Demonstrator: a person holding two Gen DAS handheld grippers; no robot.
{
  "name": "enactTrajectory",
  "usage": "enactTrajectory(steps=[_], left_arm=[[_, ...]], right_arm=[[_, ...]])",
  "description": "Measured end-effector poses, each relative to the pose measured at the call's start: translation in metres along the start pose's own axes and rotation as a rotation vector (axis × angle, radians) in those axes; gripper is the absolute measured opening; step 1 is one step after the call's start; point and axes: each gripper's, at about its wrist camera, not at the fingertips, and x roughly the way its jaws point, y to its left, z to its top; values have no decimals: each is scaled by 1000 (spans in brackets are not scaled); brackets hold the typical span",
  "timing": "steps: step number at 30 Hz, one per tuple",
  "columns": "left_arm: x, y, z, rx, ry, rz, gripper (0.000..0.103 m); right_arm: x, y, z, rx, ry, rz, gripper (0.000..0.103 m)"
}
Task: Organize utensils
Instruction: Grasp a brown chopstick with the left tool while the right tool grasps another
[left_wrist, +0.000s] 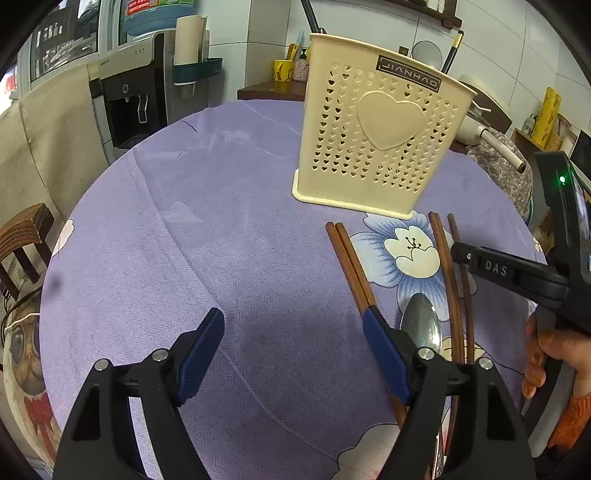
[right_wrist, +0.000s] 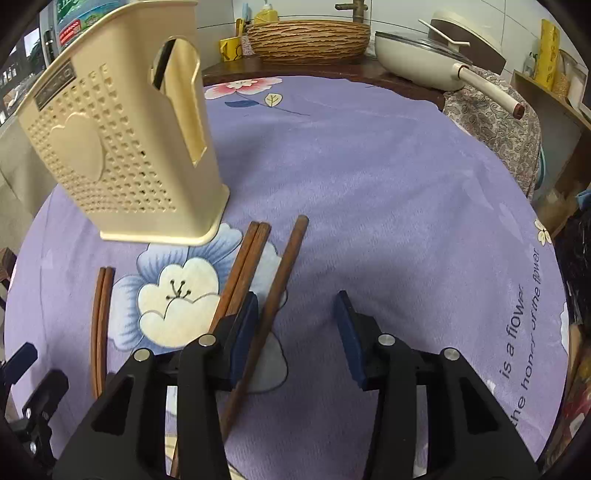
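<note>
A cream perforated utensil holder (left_wrist: 376, 125) with a heart stands upright on the purple tablecloth (left_wrist: 207, 240); it also shows in the right wrist view (right_wrist: 122, 147). Several brown chopsticks lie in front of it: a left pair (left_wrist: 351, 269), a right pair (left_wrist: 448, 273), and a single one (right_wrist: 280, 280). A metal spoon (left_wrist: 421, 325) lies between the pairs. My left gripper (left_wrist: 293, 332) is open, its right finger over the left pair. My right gripper (right_wrist: 297, 317) is open, with the single chopstick lying between its fingers near the left pad (right_wrist: 245, 332).
A water dispenser (left_wrist: 136, 103) stands beyond the table at the left. A woven basket (right_wrist: 308, 38), a white pan (right_wrist: 424, 59) and yellow cups stand on the counter behind. A wooden chair (left_wrist: 26, 236) is at the far left.
</note>
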Motion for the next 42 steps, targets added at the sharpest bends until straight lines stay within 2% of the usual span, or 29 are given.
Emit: enactTrajectory(steps=[4, 10, 14, 24, 27, 34, 42], left_arm=[[3, -7, 6, 11, 11, -23, 66], [16, -20, 16, 33, 29, -46, 55], [25, -24, 17, 41, 43, -22, 49], [30, -23, 17, 26, 52, -14, 46], [31, -25, 19, 46, 47, 14, 46], [34, -15, 25, 33, 75, 18, 45], [46, -22, 38, 62, 91, 45, 28]], right_arm=[[5, 4, 3, -16, -15, -23, 40], [3, 1, 2, -9, -22, 11, 36], [2, 2, -1, -23, -28, 14, 36], [1, 2, -3, -25, -32, 12, 36], [0, 4, -5, -31, -32, 8, 36], [2, 5, -1, -32, -20, 10, 35], [10, 6, 14, 18, -9, 14, 25]])
